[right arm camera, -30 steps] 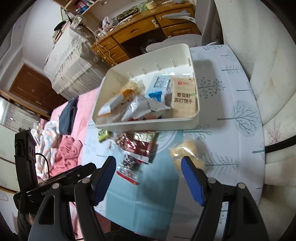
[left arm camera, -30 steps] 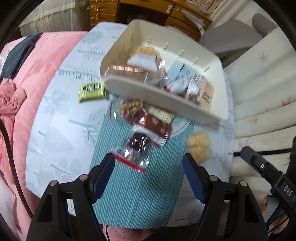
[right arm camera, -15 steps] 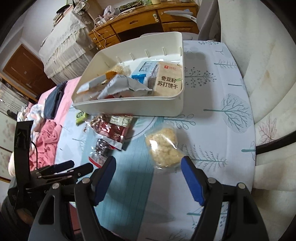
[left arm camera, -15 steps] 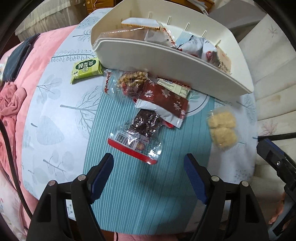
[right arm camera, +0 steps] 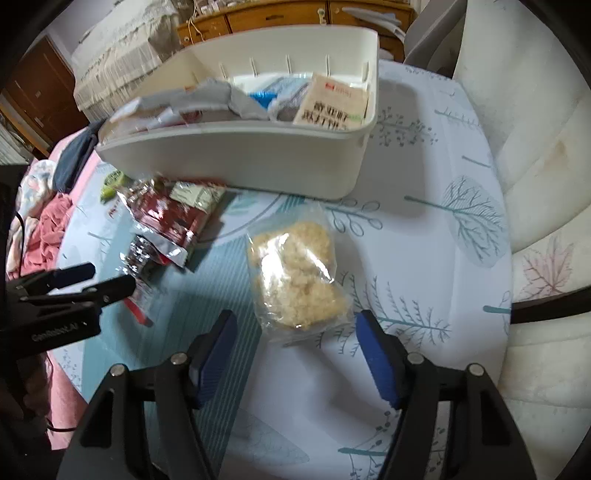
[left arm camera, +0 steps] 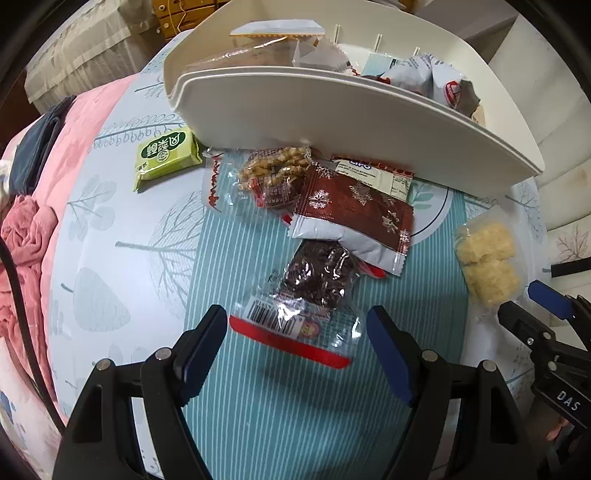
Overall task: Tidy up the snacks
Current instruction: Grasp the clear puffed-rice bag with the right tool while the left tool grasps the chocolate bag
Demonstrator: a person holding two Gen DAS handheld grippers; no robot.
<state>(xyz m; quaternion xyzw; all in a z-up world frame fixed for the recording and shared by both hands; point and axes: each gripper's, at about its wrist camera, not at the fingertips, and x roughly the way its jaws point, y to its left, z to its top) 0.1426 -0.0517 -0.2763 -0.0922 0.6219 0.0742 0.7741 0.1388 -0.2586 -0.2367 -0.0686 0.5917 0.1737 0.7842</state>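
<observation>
A white bin (left arm camera: 332,110) holding several snack packets stands at the table's far side; it also shows in the right wrist view (right arm camera: 258,151). My left gripper (left arm camera: 295,328) is open, its fingers either side of a clear bag of dark snack (left arm camera: 310,295) with a red strip. My right gripper (right arm camera: 295,332) is open just before a clear bag of yellow rice cakes (right arm camera: 295,273), which also shows in the left wrist view (left arm camera: 487,262). A dark red snowflake packet (left arm camera: 354,214), a walnut bag (left arm camera: 273,173) and a green packet (left arm camera: 166,155) lie in front of the bin.
The table has a tree-print cloth (right arm camera: 443,221) and a teal striped mat (left arm camera: 277,387). A pink blanket (left arm camera: 29,221) lies left, a cream sofa (right arm camera: 535,184) right. A wooden dresser (right arm camera: 295,14) stands behind.
Both grippers have moved down and forward toward the table. The left now frames the dark snack bag; the right now frames the rice cake bag. Both stay open.
</observation>
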